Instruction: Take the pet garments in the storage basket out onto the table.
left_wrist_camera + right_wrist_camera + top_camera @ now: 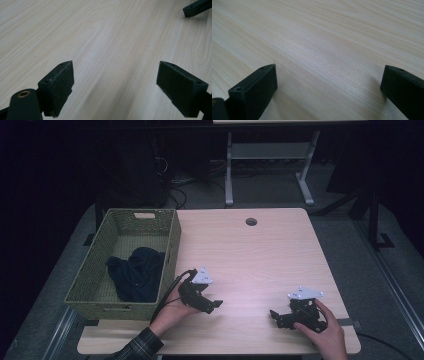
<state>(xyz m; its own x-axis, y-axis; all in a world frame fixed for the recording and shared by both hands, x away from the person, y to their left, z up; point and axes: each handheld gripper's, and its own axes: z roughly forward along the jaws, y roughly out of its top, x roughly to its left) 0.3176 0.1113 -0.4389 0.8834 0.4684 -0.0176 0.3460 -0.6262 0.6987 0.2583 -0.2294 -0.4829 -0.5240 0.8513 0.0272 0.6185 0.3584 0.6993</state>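
Note:
A green woven basket [172, 242] stands on the left part of the wooden table [250, 255], with a dark blue cloth [136, 272] lying crumpled inside it. My left gripper [214, 305] rests low over the table just right of the basket's near corner, jaws wide open and nothing between them [115, 82]. My right gripper [276, 316] sits near the table's front right, held by a hand, also open over bare wood [329, 85]. A jaw tip of the right gripper [197, 7] shows at the top right of the left gripper view.
A round cable hole [251, 221] sits near the table's far edge. Behind the table stand the grey legs of another desk [270, 165] and some cables on the floor. The table's front edge is close under both hands.

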